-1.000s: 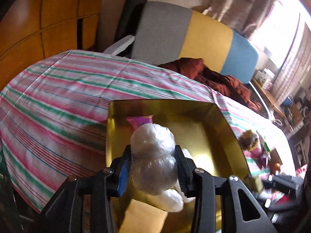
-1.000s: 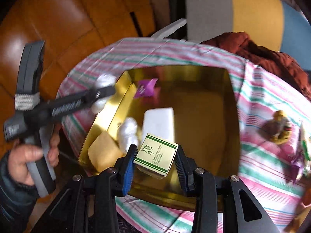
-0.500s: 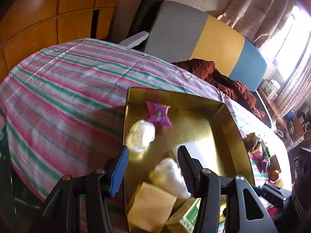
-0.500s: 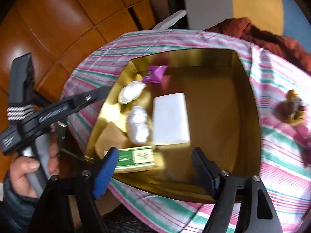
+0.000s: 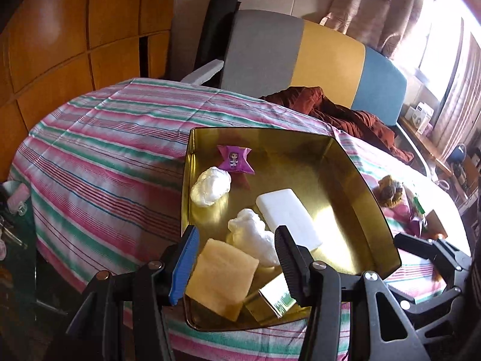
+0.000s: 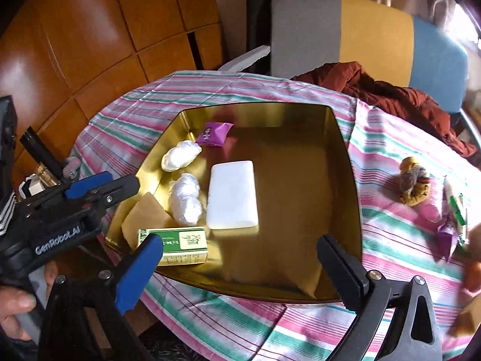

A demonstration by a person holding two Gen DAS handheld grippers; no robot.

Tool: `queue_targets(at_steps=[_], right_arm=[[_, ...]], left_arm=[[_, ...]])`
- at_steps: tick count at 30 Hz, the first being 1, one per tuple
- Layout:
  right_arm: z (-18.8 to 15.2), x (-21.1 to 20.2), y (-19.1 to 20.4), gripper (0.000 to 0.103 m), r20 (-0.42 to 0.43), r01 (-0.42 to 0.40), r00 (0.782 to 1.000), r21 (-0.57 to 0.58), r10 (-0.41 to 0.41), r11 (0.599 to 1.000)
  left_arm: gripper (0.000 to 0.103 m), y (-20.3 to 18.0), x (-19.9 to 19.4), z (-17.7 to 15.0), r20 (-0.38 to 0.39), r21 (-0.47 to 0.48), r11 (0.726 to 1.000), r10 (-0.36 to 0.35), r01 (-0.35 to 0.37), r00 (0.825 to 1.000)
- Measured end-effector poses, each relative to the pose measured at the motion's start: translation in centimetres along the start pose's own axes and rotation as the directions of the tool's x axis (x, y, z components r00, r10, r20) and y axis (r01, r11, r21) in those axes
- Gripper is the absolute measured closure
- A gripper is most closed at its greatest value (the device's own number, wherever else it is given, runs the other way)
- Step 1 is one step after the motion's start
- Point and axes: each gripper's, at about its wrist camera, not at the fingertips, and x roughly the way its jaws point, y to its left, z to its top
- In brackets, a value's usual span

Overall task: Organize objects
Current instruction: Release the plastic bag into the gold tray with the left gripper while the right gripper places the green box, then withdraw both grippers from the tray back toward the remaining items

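While both tools hover at the near edge of a gold tray, neither has hold of anything. On the striped tabletop, the tray holds a purple packet at its far left corner, two white wrapped bundles down the left side, a white block near the middle, a tan sponge and a green-and-white box at the near left corner. The left tool has its fingers spread apart above the sponge. The right tool is spread wide over the near rim, just beside the box. A yarn-like toy and small wrappers lie on the cloth right of the tray. A hand grips the left tool's handle.
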Motion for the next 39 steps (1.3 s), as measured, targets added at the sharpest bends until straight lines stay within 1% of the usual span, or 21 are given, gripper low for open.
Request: queue_targets(at_steps=[7, 16, 21, 29, 39], right_arm=[[-0.5, -1.1, -0.4, 0.0, 0.053, 0.076, 0.996, 0.008, -0.077, 0.997], [-0.7, -2.0, -2.2, 0.0, 0.085, 0.142, 0.985, 0.071, -0.148, 0.987], [-1.1, -2.4, -3.5, 0.0, 0.087, 0.165, 0.981, 0.102, -0.174, 0.981], [-1.7, -3.1, -5.5, 0.0, 0.095, 0.198, 0.973, 0.134, -0.211, 0.971], [-2.7, -4.3, -10.2, 0.0, 0.087, 0.246, 0.958, 0.234, -0.272, 0.941]], left_arm=[[0.05, -1.1, -1.1, -0.5, 0.03, 0.04, 0.999, 0.032, -0.033, 0.999], [0.05, -2.9, -2.5, -1.0, 0.075, 0.112, 0.992, 0.044, -0.052, 0.996], [0.05, -4.2, -2.9, -1.0, 0.092, 0.16, 0.985, 0.047, -0.061, 0.995], [0.05, -6.2, -3.2, -1.4, 0.098, 0.223, 0.973, 0.044, -0.065, 0.994], [0.05, -9.1, -3.3, -1.5, 0.094, 0.307, 0.951, 0.014, -0.043, 0.995]])
